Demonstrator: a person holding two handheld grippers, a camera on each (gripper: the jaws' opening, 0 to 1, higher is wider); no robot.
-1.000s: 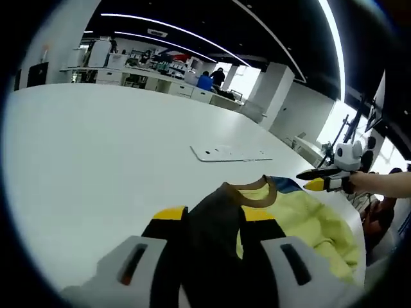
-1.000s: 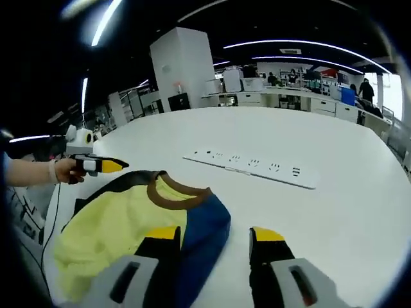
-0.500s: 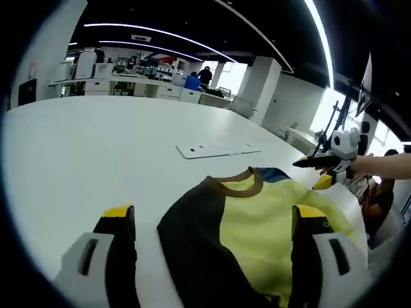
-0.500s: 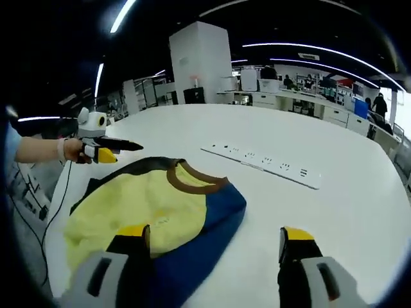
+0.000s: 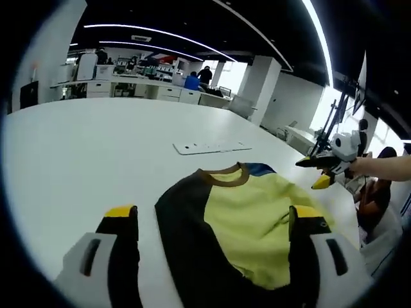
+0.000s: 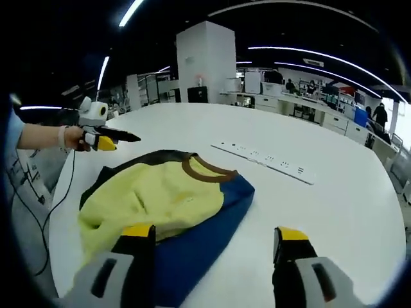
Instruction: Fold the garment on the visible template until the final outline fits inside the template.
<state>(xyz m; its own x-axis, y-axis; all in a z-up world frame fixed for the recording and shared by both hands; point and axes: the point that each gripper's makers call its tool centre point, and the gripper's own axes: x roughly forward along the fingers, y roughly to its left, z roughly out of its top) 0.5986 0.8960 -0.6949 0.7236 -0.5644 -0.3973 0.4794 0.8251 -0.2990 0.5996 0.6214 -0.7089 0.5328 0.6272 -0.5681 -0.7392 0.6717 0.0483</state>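
Note:
A yellow garment [image 5: 257, 218] with a brown collar [image 5: 222, 178], a black sleeve side and a blue sleeve side lies folded on the white table [image 5: 83, 147]. In the right gripper view the same garment [image 6: 154, 199] shows its blue edge [image 6: 212, 224] toward me. My left gripper [image 5: 214, 221] is open, its jaws standing wide on either side of the garment's near end. My right gripper [image 6: 212, 239] is open too, above the blue edge. Each gripper appears at the side of the other's view: the right gripper [image 5: 324, 170] and the left gripper [image 6: 106, 136], each held by a hand.
A white power strip [image 5: 212, 147] lies on the table beyond the collar, also seen as the power strip [image 6: 266, 163]. A black cable [image 6: 61, 205] hangs off the table's left edge. Desks and people stand far back in the office.
Both grippers went from shut on the garment's sleeves to open and let the fabric drop flat. Both have since drawn back a little from it.

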